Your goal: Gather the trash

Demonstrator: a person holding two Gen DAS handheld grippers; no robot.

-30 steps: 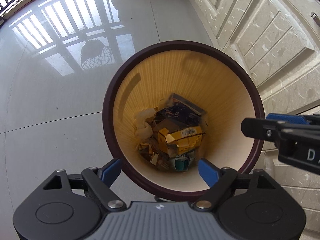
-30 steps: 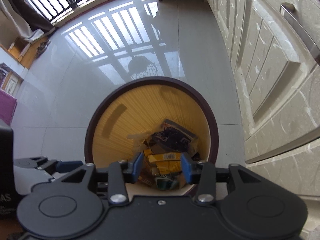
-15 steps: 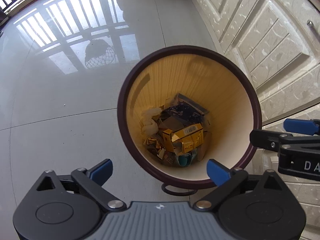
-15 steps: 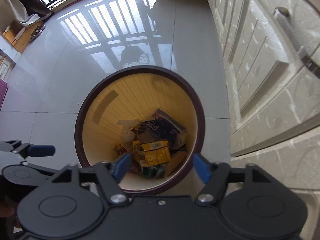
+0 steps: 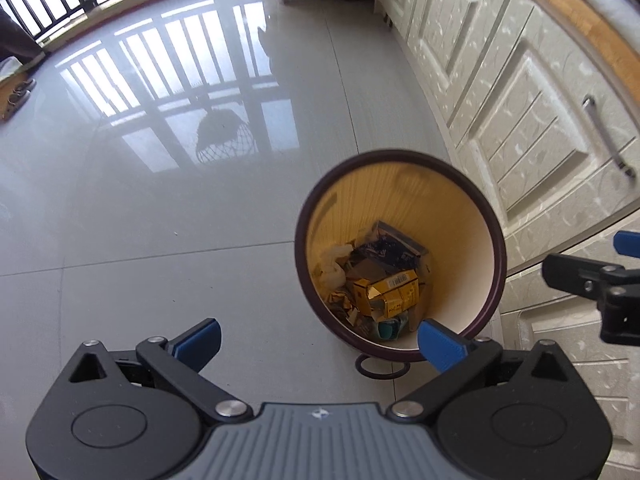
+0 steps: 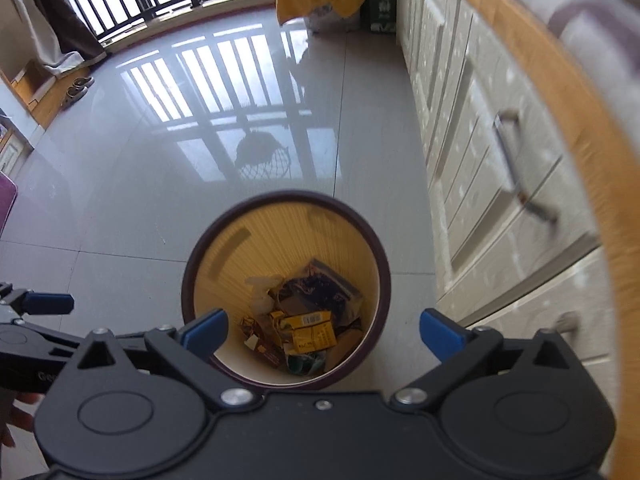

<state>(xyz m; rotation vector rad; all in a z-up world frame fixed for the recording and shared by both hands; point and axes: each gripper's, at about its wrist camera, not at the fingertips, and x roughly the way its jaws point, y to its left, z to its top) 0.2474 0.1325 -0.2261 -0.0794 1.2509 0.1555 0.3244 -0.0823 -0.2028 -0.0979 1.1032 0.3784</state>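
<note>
Left gripper (image 5: 318,342): jaws spread to their widest, just opened further, nothing between them; held above the floor (image 5: 160,220) beside the bin (image 5: 486,216), pointing steeply down.

Right gripper (image 6: 324,334): jaws likewise fully spread, just opened from much narrower, empty; held over the bin's near rim.

Bin: round, dark rim, yellow ribbed inner wall; stands on the floor close to the cabinet (image 5: 532,120) front. A small dark ring (image 5: 382,366) lies on the floor at its near rim.

Trash (image 6: 308,320): at the bin's bottom, a yellow carton (image 5: 396,294), dark wrapper, white crumpled paper, scraps.

Step, as judged: drop into the bin is done; both tools free.

Next move, as judged: find further litter. None shows on the visible floor, so the tools must turn away from the bin to search.
</note>
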